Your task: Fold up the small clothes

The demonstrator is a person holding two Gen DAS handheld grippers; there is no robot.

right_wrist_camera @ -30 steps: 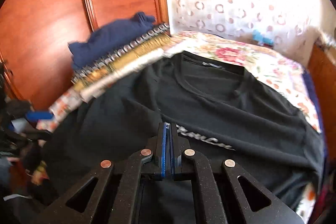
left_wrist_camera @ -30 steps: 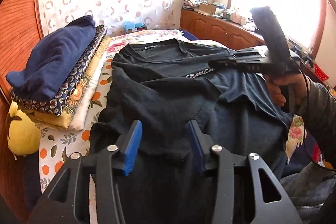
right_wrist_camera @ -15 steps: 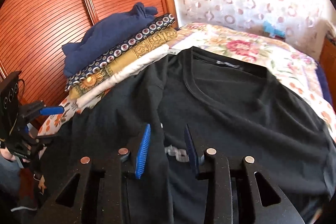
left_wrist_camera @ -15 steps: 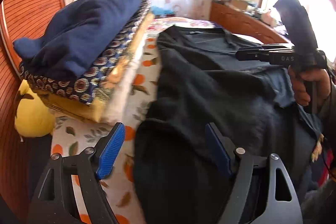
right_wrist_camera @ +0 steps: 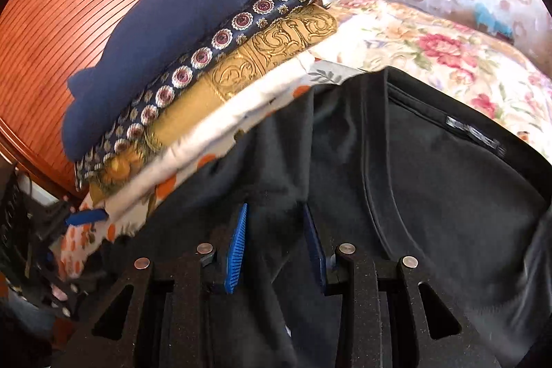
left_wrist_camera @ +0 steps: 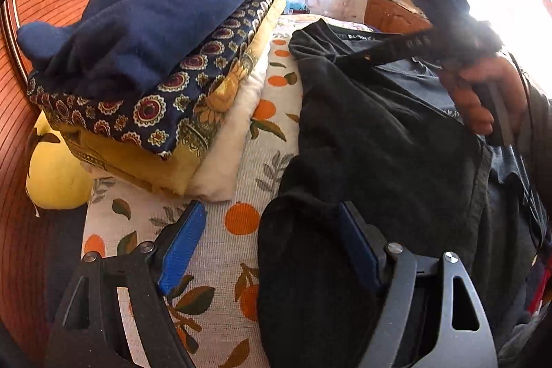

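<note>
One black T-shirt [right_wrist_camera: 431,195] lay on the bed [left_wrist_camera: 238,195], collar toward the curtain | one four-layer folded stack [left_wrist_camera: 165,85] | two grippers: left gripper [left_wrist_camera: 272,244] released, right gripper [right_wrist_camera: 276,240] parted, nothing gripped.

We're in a home bedroom: a bed under a fruit-print sheet [left_wrist_camera: 238,181], folded linens [left_wrist_camera: 155,85] stacked by a slatted wooden headboard [right_wrist_camera: 69,9].
</note>
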